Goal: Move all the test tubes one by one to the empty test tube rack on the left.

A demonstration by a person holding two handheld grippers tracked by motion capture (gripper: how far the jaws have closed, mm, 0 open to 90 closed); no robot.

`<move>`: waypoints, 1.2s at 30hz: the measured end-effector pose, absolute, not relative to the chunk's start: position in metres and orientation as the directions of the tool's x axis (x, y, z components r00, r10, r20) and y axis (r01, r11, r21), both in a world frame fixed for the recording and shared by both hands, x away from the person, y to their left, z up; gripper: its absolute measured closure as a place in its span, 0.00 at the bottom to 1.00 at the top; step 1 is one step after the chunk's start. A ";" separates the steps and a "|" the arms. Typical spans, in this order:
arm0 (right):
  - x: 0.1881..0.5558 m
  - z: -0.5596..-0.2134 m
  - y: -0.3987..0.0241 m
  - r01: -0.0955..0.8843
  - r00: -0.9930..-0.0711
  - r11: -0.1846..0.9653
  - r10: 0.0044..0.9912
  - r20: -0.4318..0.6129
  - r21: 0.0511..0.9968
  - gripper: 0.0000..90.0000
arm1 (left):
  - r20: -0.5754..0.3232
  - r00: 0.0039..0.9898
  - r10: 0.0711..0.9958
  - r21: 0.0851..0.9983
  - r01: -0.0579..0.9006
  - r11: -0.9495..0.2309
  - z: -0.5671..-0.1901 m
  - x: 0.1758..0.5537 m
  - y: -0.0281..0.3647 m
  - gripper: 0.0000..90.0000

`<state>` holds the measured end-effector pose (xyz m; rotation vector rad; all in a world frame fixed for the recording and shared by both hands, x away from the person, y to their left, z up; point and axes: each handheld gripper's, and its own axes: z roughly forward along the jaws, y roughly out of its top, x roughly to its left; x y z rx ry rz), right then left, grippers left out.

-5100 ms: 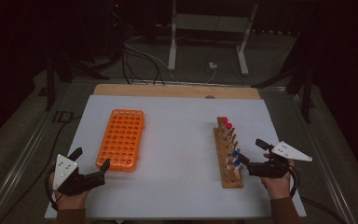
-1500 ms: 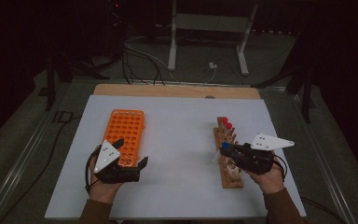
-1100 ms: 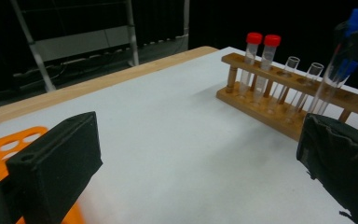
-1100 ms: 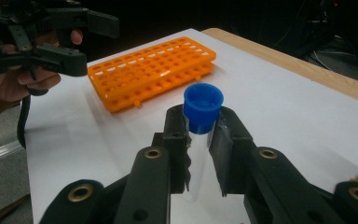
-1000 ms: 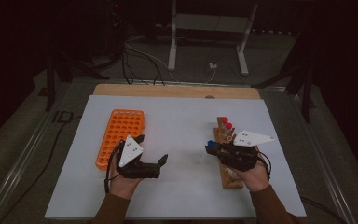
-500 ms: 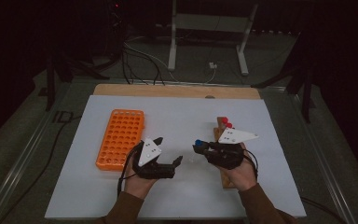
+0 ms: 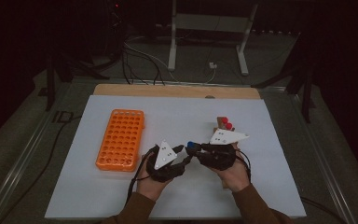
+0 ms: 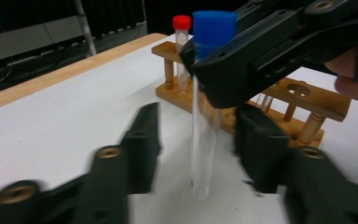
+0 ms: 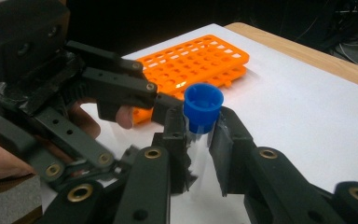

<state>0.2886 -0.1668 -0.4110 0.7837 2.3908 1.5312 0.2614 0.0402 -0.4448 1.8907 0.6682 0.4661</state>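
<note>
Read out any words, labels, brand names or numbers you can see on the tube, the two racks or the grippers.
No readable text in these pictures.
blue-capped tube: clear wall and cap carry no label.
orange rack: no lettering legible; too small and dim to rule out moulded marks.
wooden rack: bare wood, no print.
grey plates on the grippers: small dark dots, no letters.

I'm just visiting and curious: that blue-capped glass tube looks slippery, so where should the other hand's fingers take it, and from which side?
Probably on the bare glass of the tube, below the right gripper, whose fingers already pinch it just under the blue cap. It hangs upright with its lower half free, so the left gripper does best coming in level, one finger on either side; its fingers have just been closing around it, not yet touching.
</note>
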 end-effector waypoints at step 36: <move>0.284 -0.414 -0.200 0.308 -0.771 0.286 0.634 0.062 0.908 0.01 | 0.015 0.746 0.665 0.915 0.258 -0.310 -0.444 0.266 0.060 0.85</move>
